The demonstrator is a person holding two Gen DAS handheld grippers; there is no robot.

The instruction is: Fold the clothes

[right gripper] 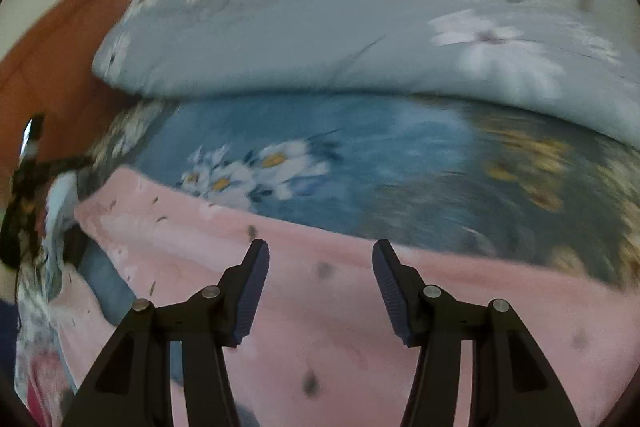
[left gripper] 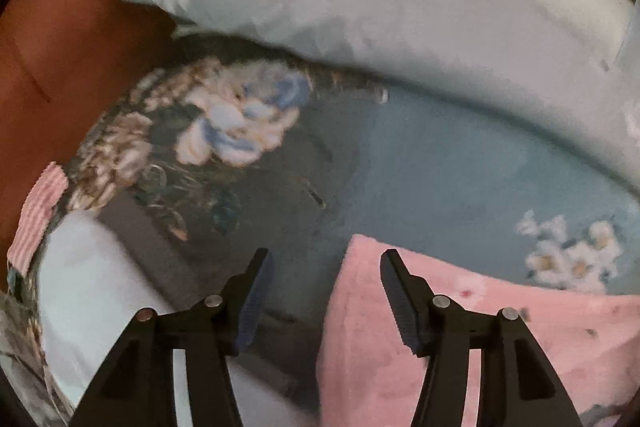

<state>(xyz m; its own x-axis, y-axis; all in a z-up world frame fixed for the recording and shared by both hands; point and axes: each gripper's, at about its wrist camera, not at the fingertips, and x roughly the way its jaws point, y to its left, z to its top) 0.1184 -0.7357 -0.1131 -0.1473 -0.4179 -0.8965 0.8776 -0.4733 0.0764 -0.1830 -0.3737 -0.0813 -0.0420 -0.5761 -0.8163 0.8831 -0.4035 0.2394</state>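
We see both grippers w/ jaws apart & empty: L gripper (left gripper: 324,259) over the pink garment's (left gripper: 460,347) edge on the blue floral bedsheet (left gripper: 420,163), R gripper (right gripper: 320,251) above the same garment (right gripper: 320,307), pale duvet (right gripper: 300,39) behind.

A garment (right gripper: 320,307) lies spread on the near part of a bedsheet (right gripper: 320,131), its far edge running across the right wrist view from left to right. Beyond it, a folded quilt (right gripper: 320,39) sits on the far side of the bed, with a headboard (right gripper: 60,39) to the far left behind it. In the left wrist view, the garment (left gripper: 500,339) lies near right, a second cloth (left gripper: 76,287) near left, the bedsheet (left gripper: 440,167) between and beyond them, the quilt (left gripper: 400,11) farther still.
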